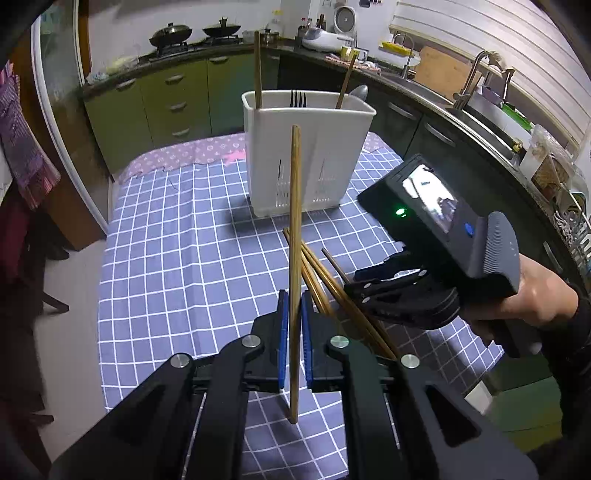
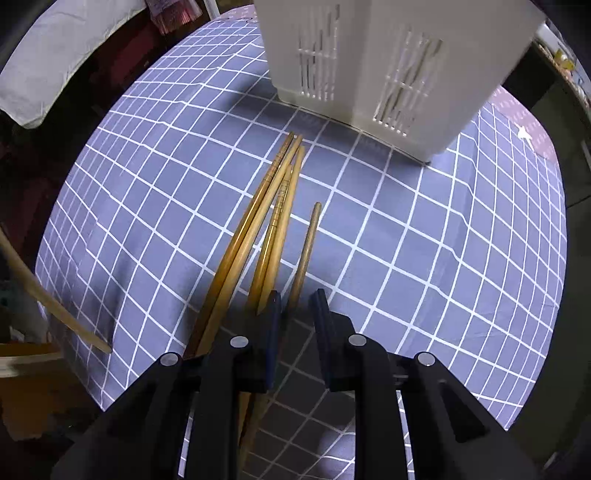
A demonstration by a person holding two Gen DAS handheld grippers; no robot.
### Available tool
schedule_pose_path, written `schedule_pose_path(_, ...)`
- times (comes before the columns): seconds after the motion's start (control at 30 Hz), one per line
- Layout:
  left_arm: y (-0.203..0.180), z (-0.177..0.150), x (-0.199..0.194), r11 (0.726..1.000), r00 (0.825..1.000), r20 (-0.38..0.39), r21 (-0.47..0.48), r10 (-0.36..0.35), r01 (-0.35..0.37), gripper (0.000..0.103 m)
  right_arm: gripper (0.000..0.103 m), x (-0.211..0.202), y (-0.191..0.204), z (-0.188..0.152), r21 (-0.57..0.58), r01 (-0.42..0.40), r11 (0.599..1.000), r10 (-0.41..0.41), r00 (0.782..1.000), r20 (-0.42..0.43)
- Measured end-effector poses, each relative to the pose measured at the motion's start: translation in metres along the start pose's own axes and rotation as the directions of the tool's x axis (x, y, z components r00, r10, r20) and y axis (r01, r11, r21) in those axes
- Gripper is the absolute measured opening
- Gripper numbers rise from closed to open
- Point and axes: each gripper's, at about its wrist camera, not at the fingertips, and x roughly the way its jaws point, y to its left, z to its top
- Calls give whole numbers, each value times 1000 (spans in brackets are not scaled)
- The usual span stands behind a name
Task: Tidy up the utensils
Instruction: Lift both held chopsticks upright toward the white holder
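Fingers of the left gripper (image 1: 294, 314) clamp one upright chopstick (image 1: 294, 221) at frame centre. Right gripper (image 2: 295, 306) fingers, bottom centre, stand slightly apart around the end of a single chopstick (image 2: 304, 254); contact cannot be told. Loose chopsticks (image 2: 258, 221) lie on the checked table (image 2: 424, 258) below the white utensil holder (image 1: 306, 147), upper centre, which contains a fork (image 1: 298, 99).

Two dark woks (image 1: 170, 34) stand on the stove in the upper left. A white rice cooker (image 1: 344, 18) stands at the top, and a sink faucet (image 1: 471, 79) in the upper right.
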Motion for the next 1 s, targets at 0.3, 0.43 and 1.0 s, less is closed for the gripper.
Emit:
schedule_pose_path(0.3, 3, -3, -7, 1000, 1000, 14, 21, 10, -11, 7, 7, -14, 3, -1, 39, -39, 998, 36, 998, 59)
schedule_pose_path(0.43, 4, -4, -10, 1000, 1000, 20, 21, 11, -11, 7, 7, -51, -6, -11, 53, -71, 996, 63, 987, 148)
schedule_pose_path(1.0, 4, -12, -30, 999, 997, 77, 32, 23, -25, 7, 7, -163, -25, -116, 138, -86, 987, 2, 854, 521)
